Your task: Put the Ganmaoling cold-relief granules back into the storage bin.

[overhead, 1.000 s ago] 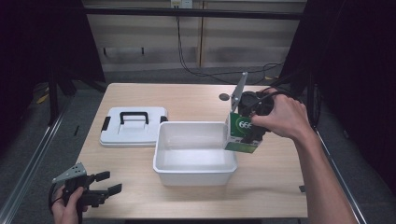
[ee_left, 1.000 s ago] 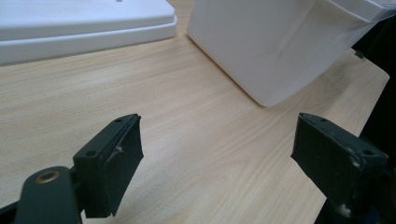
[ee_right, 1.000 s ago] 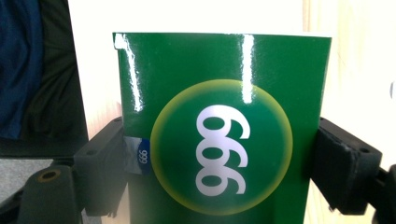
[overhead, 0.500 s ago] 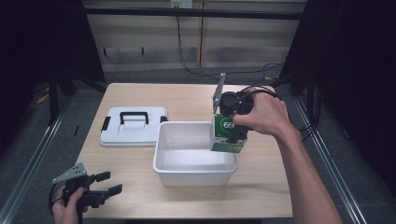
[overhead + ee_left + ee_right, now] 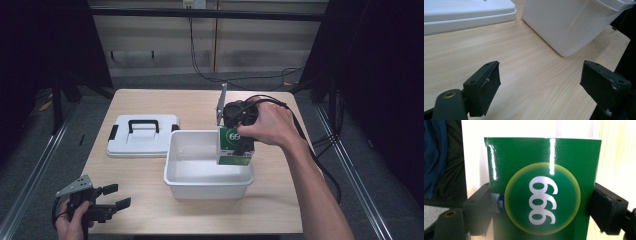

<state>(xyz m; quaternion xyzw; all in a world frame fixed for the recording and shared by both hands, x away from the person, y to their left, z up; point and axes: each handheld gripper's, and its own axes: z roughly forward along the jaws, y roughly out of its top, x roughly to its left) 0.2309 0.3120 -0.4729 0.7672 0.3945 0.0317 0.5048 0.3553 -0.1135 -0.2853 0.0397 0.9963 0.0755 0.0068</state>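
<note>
At the lower left of the high view the left gripper (image 5: 107,197) rests low at the near edge of the bench (image 5: 150,175), held in a hand; its jaws stand wide apart with nothing between them, and in the left gripper view they frame bare wood, with the lid and the tub's outer wall beyond; it takes no part in the work as things stand. Left of centre lies the white lid (image 5: 142,135) with its black handle, flat on the bench, just beside the tub's left rim; so the tub is already uncovered. At the centre sits the white tub (image 5: 207,185), open, and its floor looks bare as far as can be seen. Right of centre the right gripper (image 5: 239,145) holds the green box (image 5: 232,147), marked with white numerals in a yellow-green disc; in the right gripper view its jaws are clamped on the box's two sides. The box hangs upright over the right part of the tub, its lower edge at or just below the rim; whether it touches the floor cannot be told. By my judgement the carrying is mostly done; what is left is lowering the box onto the tub's floor, releasing it, and perhaps fitting the lid.
</note>
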